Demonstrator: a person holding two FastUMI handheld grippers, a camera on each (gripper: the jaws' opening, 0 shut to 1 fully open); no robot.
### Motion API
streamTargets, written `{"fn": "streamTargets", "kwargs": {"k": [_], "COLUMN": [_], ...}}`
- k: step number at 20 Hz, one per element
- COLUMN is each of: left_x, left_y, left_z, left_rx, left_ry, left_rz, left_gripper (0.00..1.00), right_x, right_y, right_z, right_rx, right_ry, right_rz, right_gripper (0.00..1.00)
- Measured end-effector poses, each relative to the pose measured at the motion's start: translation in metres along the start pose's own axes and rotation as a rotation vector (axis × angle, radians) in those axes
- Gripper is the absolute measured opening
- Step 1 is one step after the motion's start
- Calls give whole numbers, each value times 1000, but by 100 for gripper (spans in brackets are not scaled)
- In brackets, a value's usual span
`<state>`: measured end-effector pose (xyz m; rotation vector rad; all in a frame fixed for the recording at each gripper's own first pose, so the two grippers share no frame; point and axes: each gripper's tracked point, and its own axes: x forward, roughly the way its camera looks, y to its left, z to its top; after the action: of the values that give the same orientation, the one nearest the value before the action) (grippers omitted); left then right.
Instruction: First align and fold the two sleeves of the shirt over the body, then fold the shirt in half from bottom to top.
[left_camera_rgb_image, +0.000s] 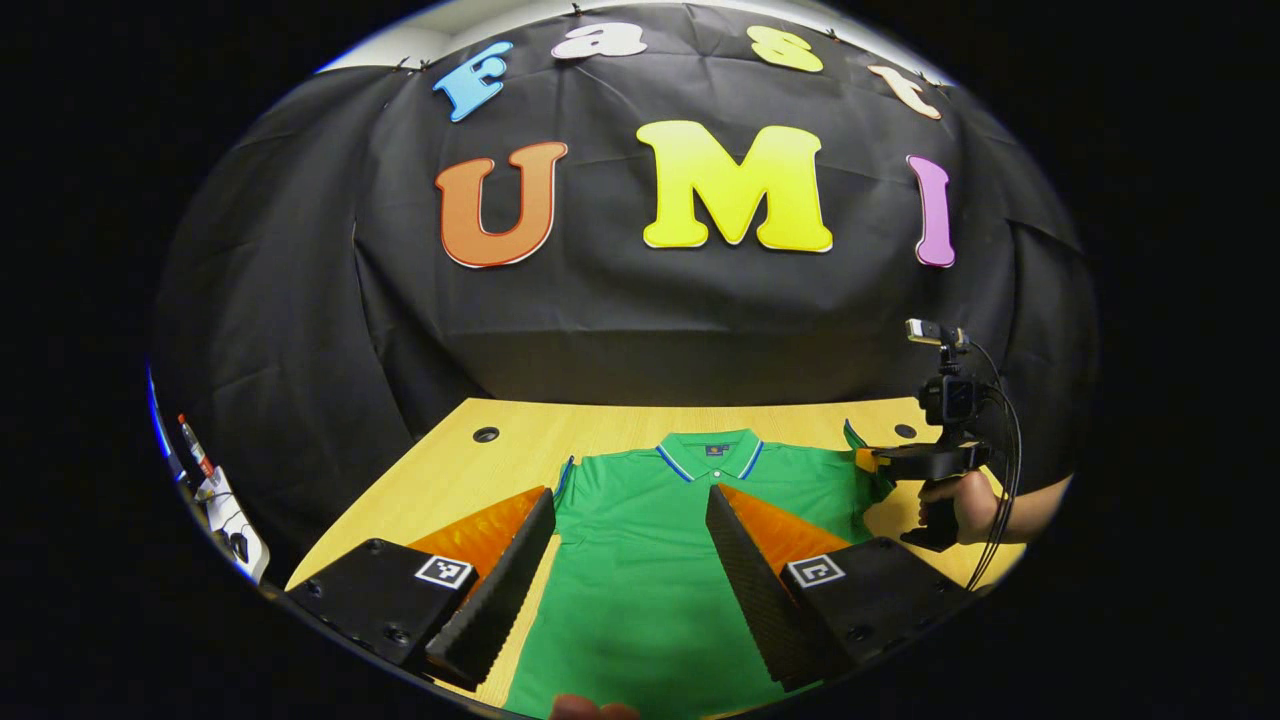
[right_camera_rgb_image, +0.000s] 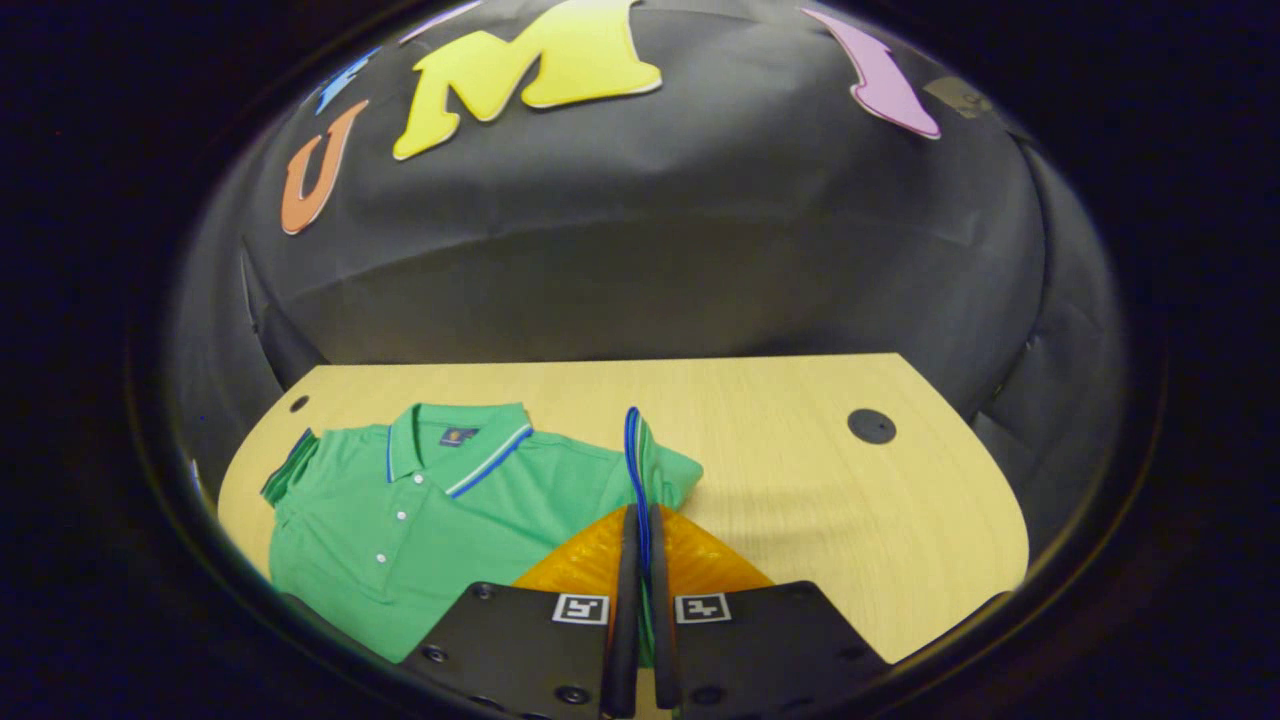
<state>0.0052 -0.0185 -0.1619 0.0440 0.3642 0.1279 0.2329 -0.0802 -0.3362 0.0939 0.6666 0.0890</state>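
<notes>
A green polo shirt (left_camera_rgb_image: 640, 560) with a blue-striped collar lies flat on the wooden table (left_camera_rgb_image: 600, 425), collar toward the booth wall. My left gripper (left_camera_rgb_image: 630, 505) hovers open above the shirt's chest, one finger off each side, holding nothing. In the right gripper view the same shirt (right_camera_rgb_image: 420, 520) lies at the left, and my right gripper (right_camera_rgb_image: 640, 525) is shut on the blue-edged cuff of the right sleeve (right_camera_rgb_image: 640, 465), lifted off the table. From the left gripper view, the right gripper (left_camera_rgb_image: 875, 458) and the hand (left_camera_rgb_image: 970, 505) holding it sit at the shirt's right edge.
The table (right_camera_rgb_image: 800, 500) has a round black cable hole (right_camera_rgb_image: 872, 426) at the far right and another hole (left_camera_rgb_image: 486, 434) at the far left. Bare wood stretches right of the shirt. A fingertip (left_camera_rgb_image: 590, 708) shows at the bottom edge of the left gripper view.
</notes>
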Motion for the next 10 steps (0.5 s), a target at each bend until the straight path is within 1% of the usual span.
{"fn": "streamTargets", "kwargs": {"k": [3,7,10], "left_x": [-5,-11,-18], "left_y": [12,33,55], "left_z": [1,2,4], "left_rx": [-10,-18,-21], "left_ry": [-7,-16,-32], "left_rz": [19,56,91], "left_gripper": [98,98,98], "right_x": [-1,-3,-6], "right_y": [28,79,105], "right_z": [7,0,-12], "right_rx": [-45,-89,-107], "right_ry": [-3,29,65], "right_rz": [7,73,113], "right_gripper": [10,10,9]}}
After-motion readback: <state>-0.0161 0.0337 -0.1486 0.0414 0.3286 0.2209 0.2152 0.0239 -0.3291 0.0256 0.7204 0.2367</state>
